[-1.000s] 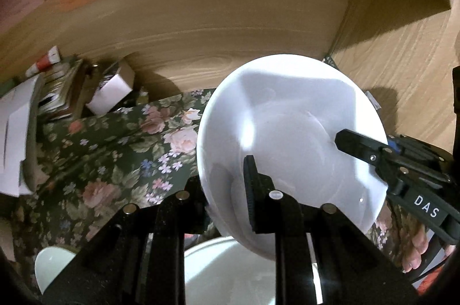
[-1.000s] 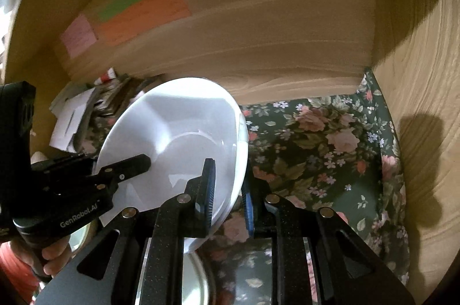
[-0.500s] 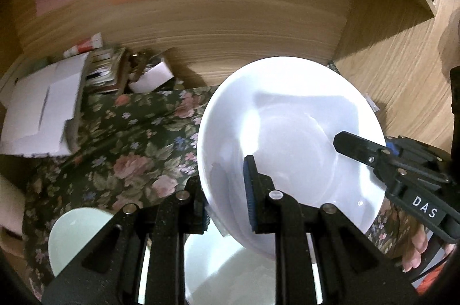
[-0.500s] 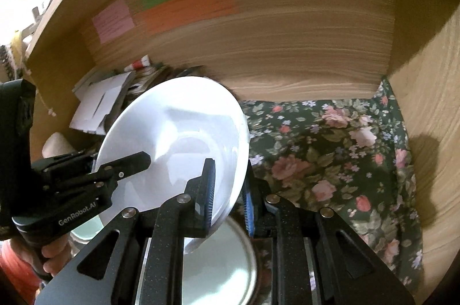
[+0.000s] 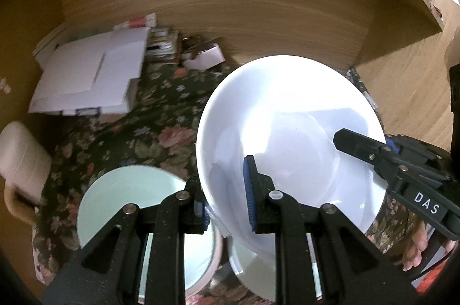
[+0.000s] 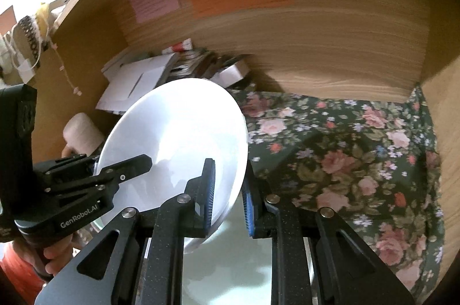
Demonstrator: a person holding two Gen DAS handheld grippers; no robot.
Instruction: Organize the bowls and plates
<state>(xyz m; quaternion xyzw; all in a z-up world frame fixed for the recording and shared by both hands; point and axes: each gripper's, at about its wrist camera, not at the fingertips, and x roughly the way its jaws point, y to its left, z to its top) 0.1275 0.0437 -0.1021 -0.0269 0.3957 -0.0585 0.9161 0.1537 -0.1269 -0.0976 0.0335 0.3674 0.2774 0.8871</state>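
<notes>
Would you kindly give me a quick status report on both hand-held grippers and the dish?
Left hand-held gripper and right hand-held gripper both clamped on white bowl's rim. Bowl aloft, tilted. Pale green plate below.

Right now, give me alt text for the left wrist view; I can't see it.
A white bowl is held tilted above the floral cloth, the left gripper clamped on its near rim and the right gripper on its right rim. A pale green plate lies lower left, white papers behind.
</notes>
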